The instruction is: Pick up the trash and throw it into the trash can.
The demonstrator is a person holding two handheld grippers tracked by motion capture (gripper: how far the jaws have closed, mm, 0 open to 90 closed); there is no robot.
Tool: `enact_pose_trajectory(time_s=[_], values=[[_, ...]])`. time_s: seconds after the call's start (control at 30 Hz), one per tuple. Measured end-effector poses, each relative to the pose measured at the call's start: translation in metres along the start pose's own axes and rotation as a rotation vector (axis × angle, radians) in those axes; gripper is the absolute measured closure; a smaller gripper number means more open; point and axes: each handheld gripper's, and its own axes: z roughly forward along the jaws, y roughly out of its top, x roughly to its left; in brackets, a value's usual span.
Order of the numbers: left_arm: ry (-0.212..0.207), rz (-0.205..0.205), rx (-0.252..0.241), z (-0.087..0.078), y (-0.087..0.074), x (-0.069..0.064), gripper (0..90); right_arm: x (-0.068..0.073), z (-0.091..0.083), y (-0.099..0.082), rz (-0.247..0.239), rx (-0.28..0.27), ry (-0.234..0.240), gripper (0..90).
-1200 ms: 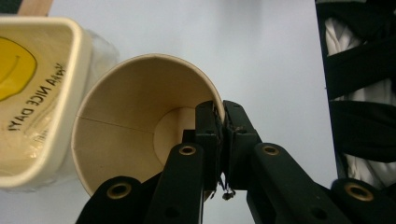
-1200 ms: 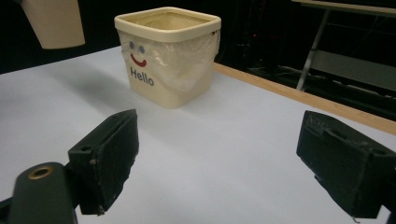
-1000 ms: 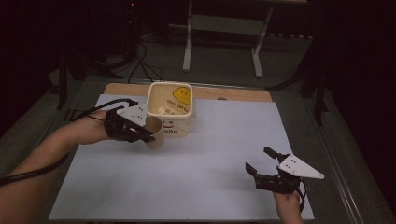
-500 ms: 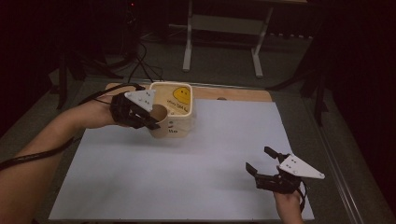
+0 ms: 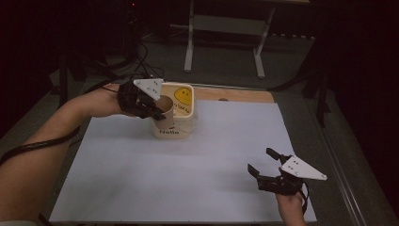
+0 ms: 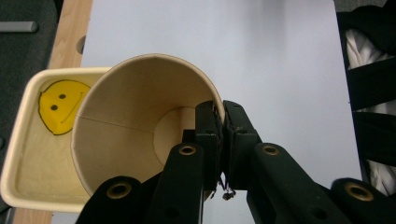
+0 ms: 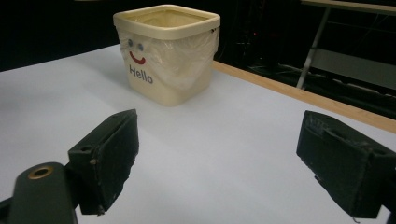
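A brown paper cup (image 5: 164, 105) hangs tilted over the near left corner of a cream square bin (image 5: 182, 126) marked "Hello". My left gripper (image 5: 157, 113) is shut on the cup's rim. In the left gripper view the two jaws pinch the wall of the cup (image 6: 135, 121), left gripper (image 6: 223, 116), with the bin (image 6: 29, 154) and its yellow smiley bottom below. My right gripper (image 5: 261, 160) rests low at the front right of the white sheet (image 5: 197, 174), open and empty. From the right gripper (image 7: 224, 154) the bin (image 7: 168, 60) stands far ahead.
A wooden table edge (image 5: 235, 94) runs behind the sheet. A metal stand (image 5: 223, 28) and cables (image 5: 136, 61) sit on the dark floor beyond. Dark cloth with white (image 6: 369, 93) lies past the sheet's edge.
My left hand has lifted the cup and carried it from beside the bin's left wall up over its rim. The right gripper has stayed put.
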Motion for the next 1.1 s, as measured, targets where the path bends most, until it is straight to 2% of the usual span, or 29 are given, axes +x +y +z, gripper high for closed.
enact_pose_trajectory(time_s=[0.33, 0.7, 1.1], values=[[0.012, 0.005, 0.008, -0.004, 0.013, 0.009, 87.2, 0.0, 0.0, 0.0, 0.003, -0.003, 0.001, 12.8], [0.021, -0.028, 0.025, -0.003, 0.016, 0.032, 87.2, 0.001, 0.0, 0.0, -0.003, -0.003, 0.002, 12.8], [0.024, -0.024, 0.041, 0.002, 0.022, 0.049, 87.1, 0.001, 0.001, 0.0, -0.003, 0.002, 0.003, 12.8]])
